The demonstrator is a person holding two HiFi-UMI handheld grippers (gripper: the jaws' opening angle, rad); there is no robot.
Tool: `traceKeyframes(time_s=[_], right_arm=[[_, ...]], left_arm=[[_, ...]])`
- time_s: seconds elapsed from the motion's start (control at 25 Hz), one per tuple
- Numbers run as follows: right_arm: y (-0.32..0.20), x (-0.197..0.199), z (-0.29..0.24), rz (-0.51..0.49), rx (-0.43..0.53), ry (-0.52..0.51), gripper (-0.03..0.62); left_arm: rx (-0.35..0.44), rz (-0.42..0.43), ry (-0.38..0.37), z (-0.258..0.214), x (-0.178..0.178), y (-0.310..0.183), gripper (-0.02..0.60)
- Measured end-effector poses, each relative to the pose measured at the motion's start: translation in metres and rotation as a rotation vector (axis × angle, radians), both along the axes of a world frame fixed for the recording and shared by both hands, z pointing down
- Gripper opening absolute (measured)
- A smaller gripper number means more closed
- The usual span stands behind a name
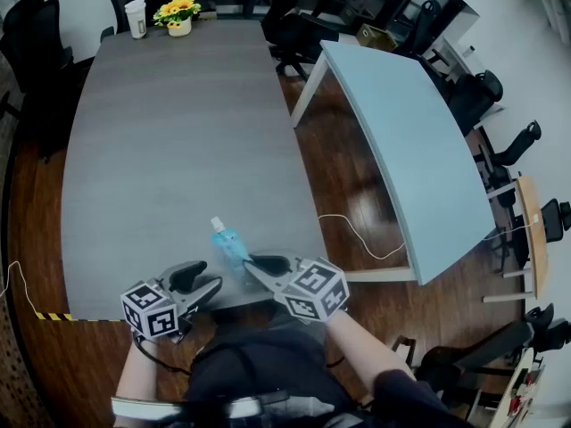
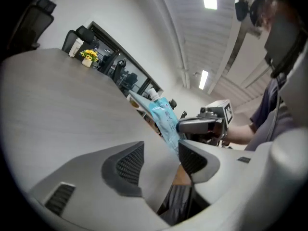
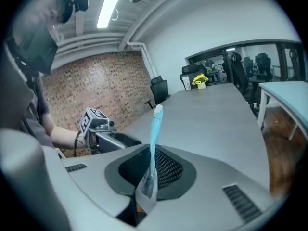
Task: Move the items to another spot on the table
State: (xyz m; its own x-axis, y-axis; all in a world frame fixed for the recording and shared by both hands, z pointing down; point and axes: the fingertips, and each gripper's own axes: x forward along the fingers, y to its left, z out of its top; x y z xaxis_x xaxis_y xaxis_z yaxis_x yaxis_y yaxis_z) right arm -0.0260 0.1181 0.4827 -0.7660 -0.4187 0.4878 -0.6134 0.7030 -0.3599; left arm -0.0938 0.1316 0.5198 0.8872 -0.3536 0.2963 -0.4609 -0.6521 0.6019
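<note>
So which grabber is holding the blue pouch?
The right gripper: its jaws are pinched shut on the blue pouch. The left gripper has its jaws apart, with nothing between them.

One blue pouch [image 1: 229, 242], pinched between the fingers of the right gripper [image 1: 254, 264]. Two grippers in all, counting the left gripper [image 1: 210, 283]. Far beyond the fingers: one white cup [image 1: 136, 18] and one pot of yellow flowers [image 1: 177, 16]. Two tables: the grey surface [image 1: 161, 132] and one pale blue table [image 1: 401, 141].
</note>
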Motion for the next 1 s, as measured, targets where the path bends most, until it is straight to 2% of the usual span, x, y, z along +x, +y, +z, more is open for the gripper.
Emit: traceKeyframes(time_s=[0.04, 0.12, 0.2, 0.36, 0.48, 0.52, 0.6, 0.64, 0.76, 0.92, 0.96, 1.0], right_arm=[[0.002, -0.007, -0.013, -0.029, 0.003, -0.052, 0.032], [0.010, -0.020, -0.032, -0.088, 0.005, -0.138, 0.032], [0.019, -0.029, -0.042, -0.132, 0.008, -0.170, 0.032], [0.031, -0.045, -0.049, -0.196, 0.009, -0.208, 0.032], [0.041, -0.056, -0.049, -0.249, 0.015, -0.215, 0.032], [0.043, -0.058, -0.048, -0.258, 0.016, -0.213, 0.032], [0.045, -0.058, -0.046, -0.262, 0.013, -0.216, 0.032], [0.046, -0.058, -0.047, -0.261, 0.011, -0.221, 0.032], [0.046, -0.057, -0.048, -0.259, 0.019, -0.221, 0.034], [0.041, -0.053, -0.049, -0.270, 0.114, -0.178, 0.067], [0.043, -0.051, -0.047, -0.284, 0.128, -0.159, 0.078], [0.046, -0.049, -0.044, -0.305, 0.124, -0.141, 0.122]], left_arm=[[0.006, -0.007, 0.061, -0.011, -0.003, -0.004, 0.273], [0.029, -0.015, 0.152, -0.032, -0.007, -0.011, 0.311], [0.060, -0.006, 0.211, -0.051, -0.010, -0.013, 0.321], [0.113, 0.035, 0.236, -0.074, -0.008, -0.010, 0.321], [0.130, 0.030, 0.247, -0.077, -0.009, -0.006, 0.316], [0.139, 0.026, 0.256, -0.080, -0.010, -0.004, 0.278], [0.162, 0.034, 0.270, -0.087, -0.010, 0.001, 0.162], [0.169, 0.041, 0.272, -0.089, -0.010, 0.003, 0.128], [0.167, 0.042, 0.269, -0.092, -0.010, 0.005, 0.113], [0.183, 0.016, 0.260, -0.099, -0.008, 0.003, 0.073], [0.195, 0.014, 0.253, -0.102, -0.005, 0.003, 0.066], [0.204, 0.013, 0.248, -0.105, -0.003, 0.003, 0.059]])
